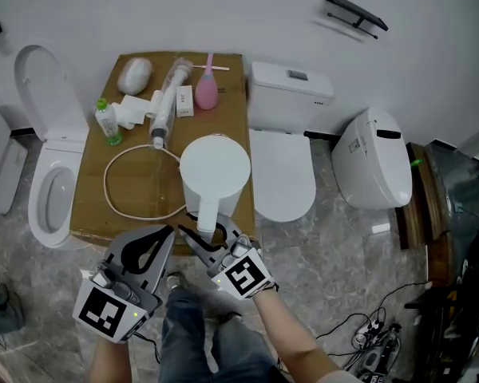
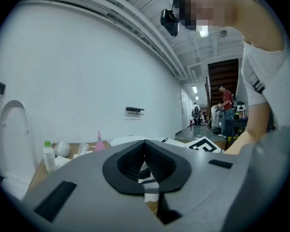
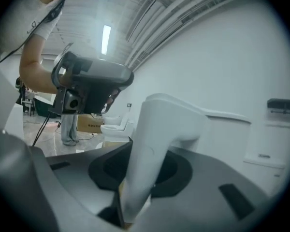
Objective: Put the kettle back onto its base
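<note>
**A:** Where is the kettle?

**B:** The white kettle (image 1: 215, 168) is over the near right part of the cardboard sheet (image 1: 92, 206). Its round lid faces up and its handle (image 1: 208, 211) points back toward the person.

**A:** Who has hold of it?

**B:** The right gripper (image 1: 210, 235) has its jaws clamped on that handle. In the right gripper view, the white grip fills the gap between them.

**A:** And the other one?

**B:** The left gripper (image 1: 168, 233) hangs just to its left, with its jaw tips pressed together and nothing between them.

**A:** Is the base under the kettle?

**B:** I cannot tell, because the body covers whatever lies beneath it.

**A:** What crowds it?

**B:** A white cord (image 1: 108, 194) loops on the cardboard just left of the kettle. Farther back are a green-capped bottle (image 1: 108, 122), a big syringe (image 1: 168, 106) and a pink bulb (image 1: 207, 90), all apart from the kettle. An open toilet (image 1: 52, 182) stands left of the cardboard, and a closed toilet (image 1: 282, 170) stands just beside it on the right.
</note>
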Demonstrator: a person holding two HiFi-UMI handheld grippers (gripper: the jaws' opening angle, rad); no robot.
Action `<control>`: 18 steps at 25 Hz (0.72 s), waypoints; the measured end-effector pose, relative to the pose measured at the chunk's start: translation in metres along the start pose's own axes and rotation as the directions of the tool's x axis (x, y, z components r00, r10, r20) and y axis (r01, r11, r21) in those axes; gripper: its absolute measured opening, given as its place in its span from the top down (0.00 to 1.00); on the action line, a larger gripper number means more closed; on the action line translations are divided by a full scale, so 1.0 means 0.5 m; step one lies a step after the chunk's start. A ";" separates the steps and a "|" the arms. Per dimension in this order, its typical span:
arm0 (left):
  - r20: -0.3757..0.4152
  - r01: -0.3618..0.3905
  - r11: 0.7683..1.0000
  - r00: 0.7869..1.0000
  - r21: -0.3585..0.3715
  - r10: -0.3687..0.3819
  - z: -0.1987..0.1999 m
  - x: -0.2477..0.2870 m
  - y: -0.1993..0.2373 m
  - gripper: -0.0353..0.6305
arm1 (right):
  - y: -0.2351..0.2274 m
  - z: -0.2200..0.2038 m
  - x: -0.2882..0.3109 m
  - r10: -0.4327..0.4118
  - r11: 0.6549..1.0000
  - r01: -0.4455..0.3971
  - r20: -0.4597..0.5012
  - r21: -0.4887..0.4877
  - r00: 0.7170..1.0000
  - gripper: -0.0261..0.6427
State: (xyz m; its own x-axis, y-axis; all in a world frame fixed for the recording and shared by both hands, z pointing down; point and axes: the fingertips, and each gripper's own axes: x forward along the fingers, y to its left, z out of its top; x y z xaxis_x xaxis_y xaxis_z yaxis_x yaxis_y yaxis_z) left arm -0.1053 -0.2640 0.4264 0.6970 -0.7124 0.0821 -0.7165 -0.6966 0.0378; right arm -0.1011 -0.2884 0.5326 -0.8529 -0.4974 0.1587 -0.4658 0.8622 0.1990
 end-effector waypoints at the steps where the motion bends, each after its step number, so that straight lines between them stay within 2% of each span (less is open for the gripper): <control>1: -0.013 0.001 1.000 1.000 -0.002 -0.001 -0.005 -0.002 -0.003 0.94 | -0.002 -0.002 -0.009 0.012 1.000 -0.013 0.015 0.028 1.000 0.82; 3: -0.009 -0.001 1.000 1.000 0.007 0.001 -0.005 -0.003 -0.006 0.94 | -0.006 -0.013 -0.032 0.034 0.997 -0.036 0.023 0.074 0.999 0.76; 5: 0.005 -0.006 1.000 1.000 0.021 0.006 -0.001 -0.001 -0.007 0.94 | -0.007 -0.020 -0.058 0.039 0.998 -0.040 0.009 0.055 0.999 0.75; 7: -0.014 -0.006 1.000 1.000 0.021 0.007 -0.006 0.000 -0.013 0.94 | -0.013 -0.016 -0.089 0.009 0.999 -0.009 0.002 0.032 1.000 0.75; 10: -0.020 -0.003 1.000 1.000 0.027 0.004 0.001 0.003 -0.034 0.94 | -0.029 0.022 -0.143 -0.041 0.997 0.038 0.041 0.061 0.998 0.75; 14: 0.003 -0.008 0.999 1.000 0.049 0.007 0.035 0.010 -0.090 0.94 | -0.021 0.095 -0.207 -0.036 0.997 0.032 0.065 0.072 0.997 0.91; 18: 0.037 -0.032 0.998 0.999 0.056 0.030 0.088 -0.002 -0.168 0.94 | 0.011 0.178 -0.267 0.003 0.995 -0.012 0.102 0.095 0.995 0.95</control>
State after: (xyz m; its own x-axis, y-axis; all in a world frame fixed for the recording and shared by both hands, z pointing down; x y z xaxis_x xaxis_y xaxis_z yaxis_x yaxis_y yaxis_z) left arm -0.0445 -0.2088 0.3794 0.6755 -0.7359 0.0465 -0.7359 -0.6768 -0.0208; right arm -0.0106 -0.2088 0.4264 -0.8737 -0.4828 0.0599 -0.4756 0.8735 0.1044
